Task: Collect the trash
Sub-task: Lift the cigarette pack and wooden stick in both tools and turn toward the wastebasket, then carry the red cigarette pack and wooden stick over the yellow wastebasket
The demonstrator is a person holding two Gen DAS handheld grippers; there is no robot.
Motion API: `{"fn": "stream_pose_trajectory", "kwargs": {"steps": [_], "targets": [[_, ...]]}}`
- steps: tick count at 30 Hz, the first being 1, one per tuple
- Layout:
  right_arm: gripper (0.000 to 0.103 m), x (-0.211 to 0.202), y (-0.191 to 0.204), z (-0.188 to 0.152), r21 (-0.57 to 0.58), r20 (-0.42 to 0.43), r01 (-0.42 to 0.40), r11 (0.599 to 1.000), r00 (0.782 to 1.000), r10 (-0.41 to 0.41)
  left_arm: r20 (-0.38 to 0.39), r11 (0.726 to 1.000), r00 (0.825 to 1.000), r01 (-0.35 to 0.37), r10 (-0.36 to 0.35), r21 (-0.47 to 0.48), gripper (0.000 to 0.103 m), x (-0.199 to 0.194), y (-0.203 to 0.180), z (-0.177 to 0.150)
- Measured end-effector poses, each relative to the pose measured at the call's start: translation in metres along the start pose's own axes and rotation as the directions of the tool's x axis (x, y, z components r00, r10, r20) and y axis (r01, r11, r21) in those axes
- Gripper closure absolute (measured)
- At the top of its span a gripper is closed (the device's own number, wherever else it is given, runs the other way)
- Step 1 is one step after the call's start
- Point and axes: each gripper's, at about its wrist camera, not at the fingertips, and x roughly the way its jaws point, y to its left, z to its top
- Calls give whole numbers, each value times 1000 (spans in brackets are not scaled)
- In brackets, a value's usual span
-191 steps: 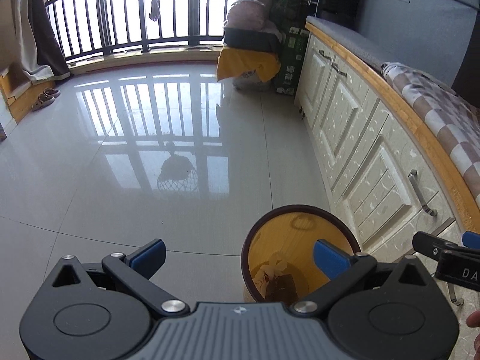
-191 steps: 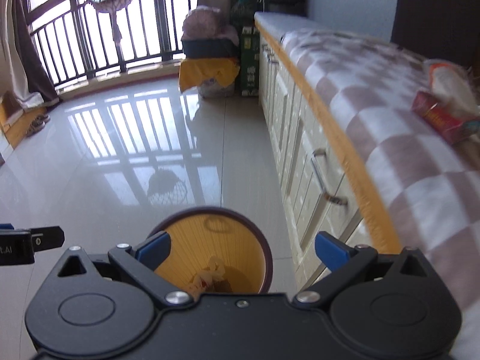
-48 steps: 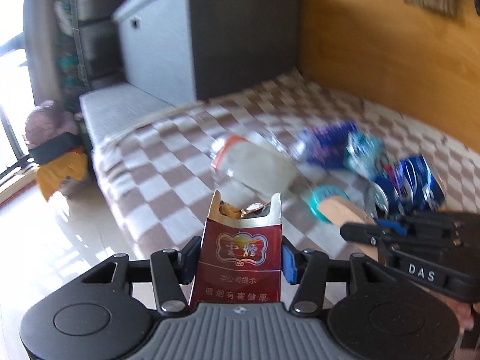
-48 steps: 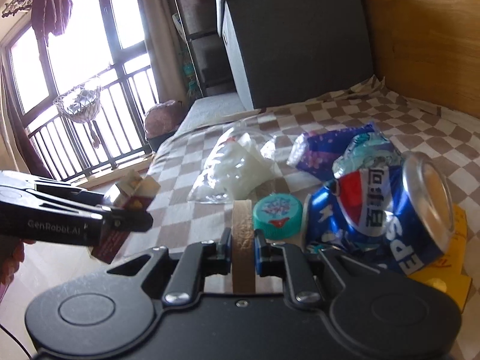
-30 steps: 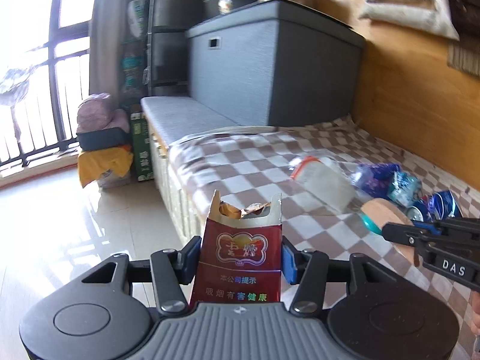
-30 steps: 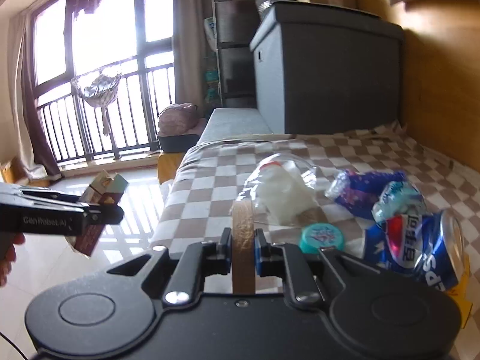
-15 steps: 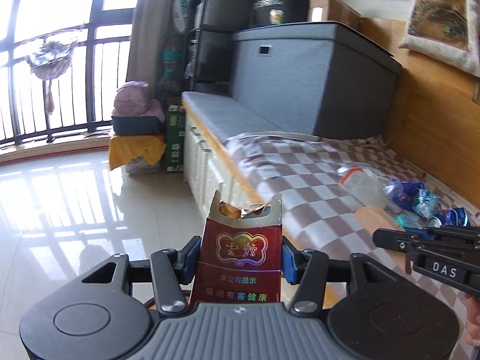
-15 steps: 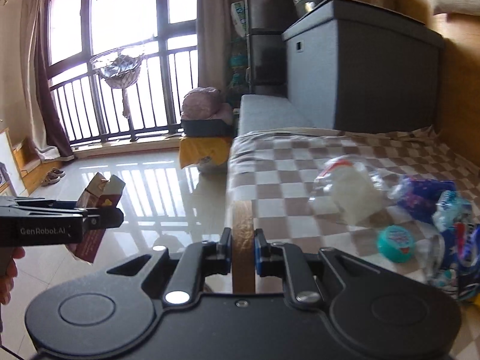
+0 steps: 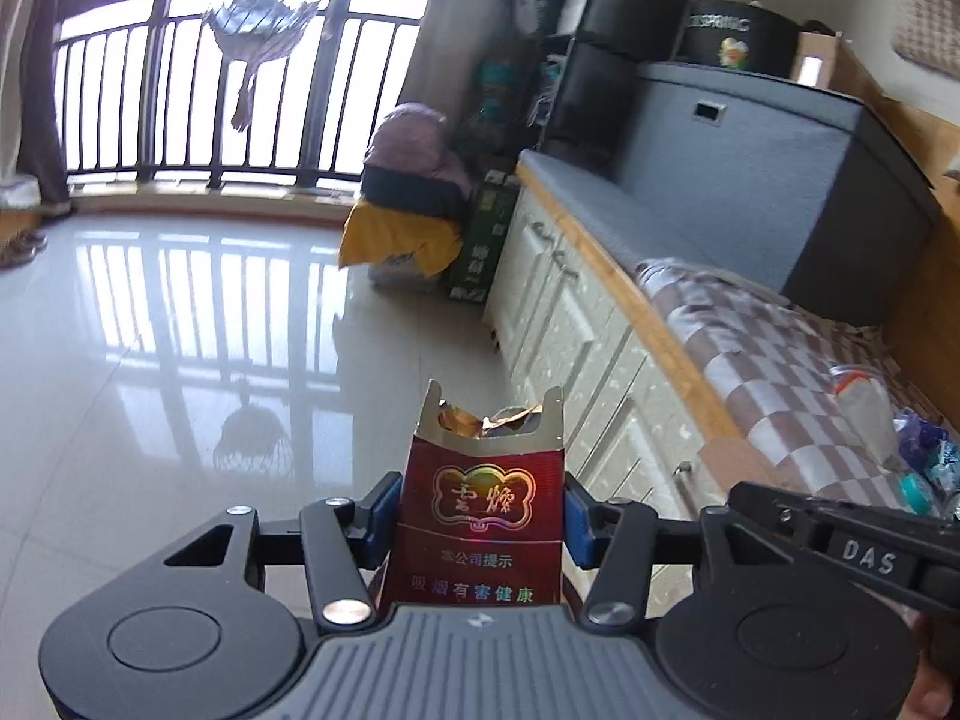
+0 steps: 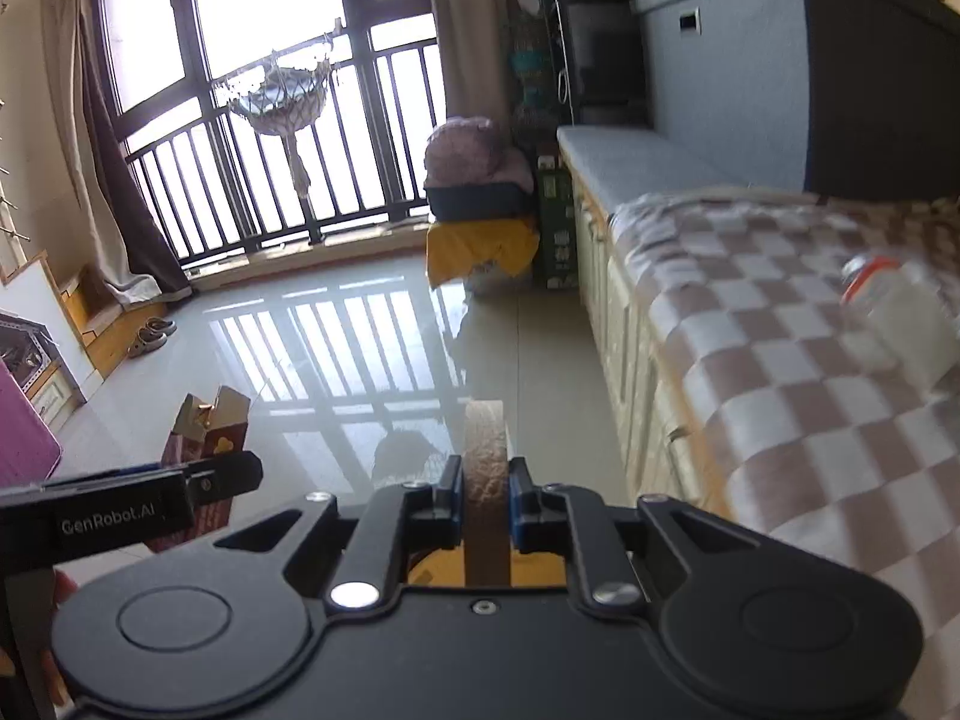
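My left gripper (image 9: 480,507) is shut on a dark red opened cigarette pack (image 9: 480,510), held upright over the floor beside the cabinets. It also shows in the right wrist view (image 10: 207,429). My right gripper (image 10: 485,495) is shut on a brown tape roll (image 10: 485,468), held on edge. A sliver of the yellow-lined trash bin (image 10: 438,570) shows just under the right gripper. On the checkered bench cover (image 9: 780,384) lie a clear plastic bottle (image 9: 864,408), a purple wrapper (image 9: 915,441) and a teal lid (image 9: 915,489).
White cabinets (image 9: 588,360) with handles run along the right under the bench. A grey storage box (image 9: 780,180) stands at the bench's far end. A yellow-covered pile (image 9: 402,228) and a green box (image 9: 480,252) stand by the balcony railing. Glossy tiled floor (image 9: 150,330) spreads to the left.
Both grippers have swung away from the bench toward the floor and the window, still holding the pack and the tape roll. The bin's edge has come into view under the right gripper.
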Motion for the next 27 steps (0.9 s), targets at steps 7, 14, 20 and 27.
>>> {"fn": "stream_pose_trajectory", "kwargs": {"steps": [7, 14, 20, 27], "targets": [[88, 70, 3, -47, 22, -160, -6, 1000, 987, 10, -119, 997, 993, -33, 25, -67, 49, 52, 31, -39], [88, 135, -17, -77, 59, -287, 12, 998, 958, 6, -235, 997, 972, -32, 13, -75, 49, 109, 41, -58], [88, 164, -29, -80, 74, -328, 15, 997, 944, 10, -297, 997, 955, -25, 3, -68, 49, 143, 38, -69], [88, 188, -40, -86, 104, -391, 32, 994, 920, 12, -365, 994, 931, -18, -24, -111, 49, 175, 42, -79]]}}
